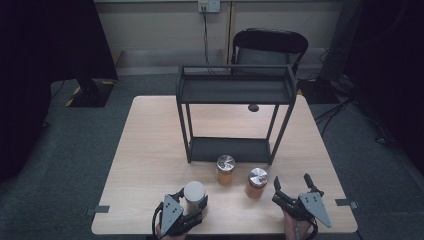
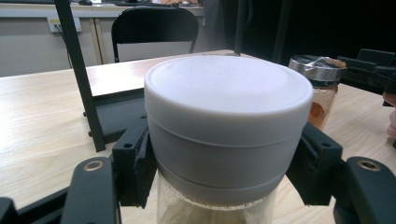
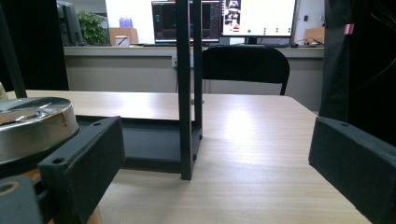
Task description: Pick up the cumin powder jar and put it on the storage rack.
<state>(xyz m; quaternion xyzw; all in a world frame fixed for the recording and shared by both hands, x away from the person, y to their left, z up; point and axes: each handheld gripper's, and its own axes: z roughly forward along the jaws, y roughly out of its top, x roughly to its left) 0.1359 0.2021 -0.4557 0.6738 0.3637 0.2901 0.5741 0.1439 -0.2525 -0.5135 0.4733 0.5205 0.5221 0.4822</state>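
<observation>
Now at the near edge of the bench [image 1: 150, 150], toward its left corner: white-lidded jar [image 1: 194, 194] upright, caught between the jaws of the left gripper [image 1: 192, 197]. Jaws drawn in against the jar from both sides, one black pad on each flank just under the white lid [image 2: 228, 93], pressed to the grey collar. Glass body below the pads, pale contents inside. No gap visible between pads and jar in the left gripper view; held firmly, base apparently on the bench, though contact hidden behind the gripper from above.

Right gripper [image 1: 292, 187] near the right corner of the same near edge, jaws spread wide with nothing between them. Bare wood in the gap in the right gripper view. Orange jar with a metal lid [image 1: 257, 183] just beside its left jaw, outside the gap, not touched as far as can be told.

Second metal-lidded jar [image 1: 225, 169] a little farther in, close to the front of the black wire shelf [image 1: 234, 90], which stands toward the far edge, at mid-bench. Both metal-lidded jars well apart from the left jaws, between the two grippers. Black chair [image 1: 269, 45] beyond the far edge.
</observation>
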